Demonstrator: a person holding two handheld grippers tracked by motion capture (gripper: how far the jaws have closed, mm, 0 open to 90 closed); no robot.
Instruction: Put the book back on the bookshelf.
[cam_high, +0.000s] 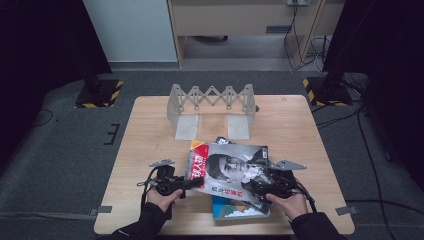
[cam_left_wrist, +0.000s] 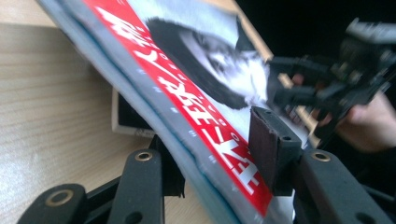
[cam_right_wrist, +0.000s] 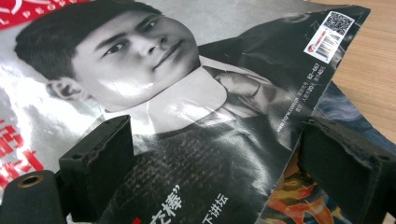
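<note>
A magazine (cam_high: 227, 167) with a red title band and a black-and-white portrait lies at the table's front middle, partly over a second book (cam_high: 240, 210) with a blue and white cover. My left gripper (cam_high: 192, 184) holds the magazine's left spine edge. In the left gripper view the left gripper (cam_left_wrist: 217, 154) has one jaw under the tilted, raised magazine (cam_left_wrist: 187, 93) and one pad on the cover. My right gripper (cam_high: 257, 187) is at the lower right corner. In the right gripper view the right gripper (cam_right_wrist: 219, 154) stands wide over the cover (cam_right_wrist: 187, 116), one pad beyond its right edge above the lower book (cam_right_wrist: 299, 200).
A grey accordion-style rack (cam_high: 212, 97) with two flat feet stands at the back middle of the wooden table (cam_high: 150, 130). Bare wood lies left and right of the magazine. Dark floor, stands and cables surround the table.
</note>
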